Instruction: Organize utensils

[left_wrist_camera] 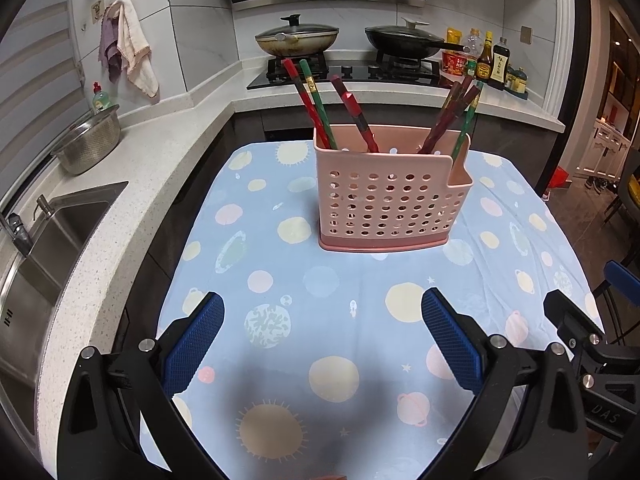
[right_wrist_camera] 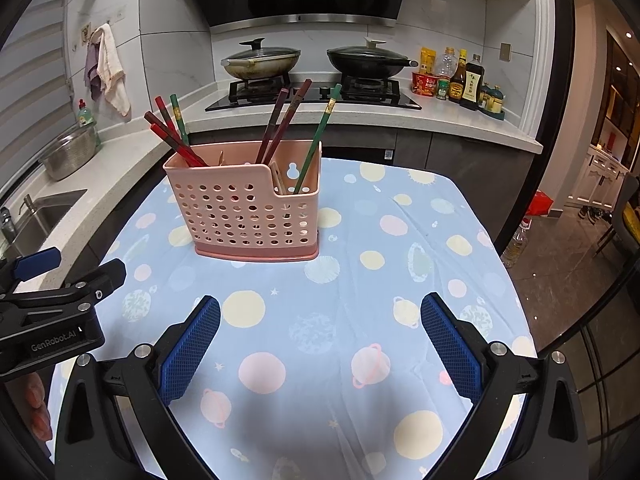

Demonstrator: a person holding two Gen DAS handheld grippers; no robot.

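Left wrist view: we hold the left gripper low over the bench, its blue ribbed fingers spread wide and empty above a thin blue cloth printed with pastel planets. At twelve o'clock stands the pink utensil holder, a perforated plastic box on a darker base, with a cut-down pocket on its right. Red and green lacquered chopsticks lean out at eleven o'clock, and a darker cluster at one o'clock. From the right wrist, the right gripper is likewise released and grasping nothing, with the holder at eleven o'clock. We see no loose utensils on the cloth, so we judge sorting done or nearly so; any next move would be regrouping slender, slippery sticks inside the holder.
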